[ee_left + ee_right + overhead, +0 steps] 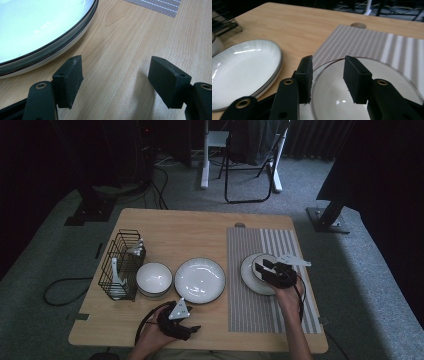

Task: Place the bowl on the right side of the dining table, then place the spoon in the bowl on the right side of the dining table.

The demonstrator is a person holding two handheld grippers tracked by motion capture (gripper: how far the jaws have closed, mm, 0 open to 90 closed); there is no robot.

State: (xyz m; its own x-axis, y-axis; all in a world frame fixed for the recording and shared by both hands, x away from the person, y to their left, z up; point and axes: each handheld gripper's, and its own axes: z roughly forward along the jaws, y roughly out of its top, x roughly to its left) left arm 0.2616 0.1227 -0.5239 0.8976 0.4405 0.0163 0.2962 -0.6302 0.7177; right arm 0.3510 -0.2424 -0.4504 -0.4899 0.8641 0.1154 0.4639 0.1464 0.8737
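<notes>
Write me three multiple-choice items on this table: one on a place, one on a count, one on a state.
1. The small plate at the right gripper lies on:
A. bare wood
B. the striped mat
C. the wire rack

2. White dishes on the table:
A. two
B. three
C. five

3. The left gripper has its jaws:
A. shut on a plate rim
B. open, with nothing between them
C. shut on a spoon

Answers:
1. B, the high view shows the mat under and around that plate.
2. B, there is a bowl, a big plate and the small plate.
3. B, the left gripper view shows bare wood in the wide gap between the jaws.
</notes>
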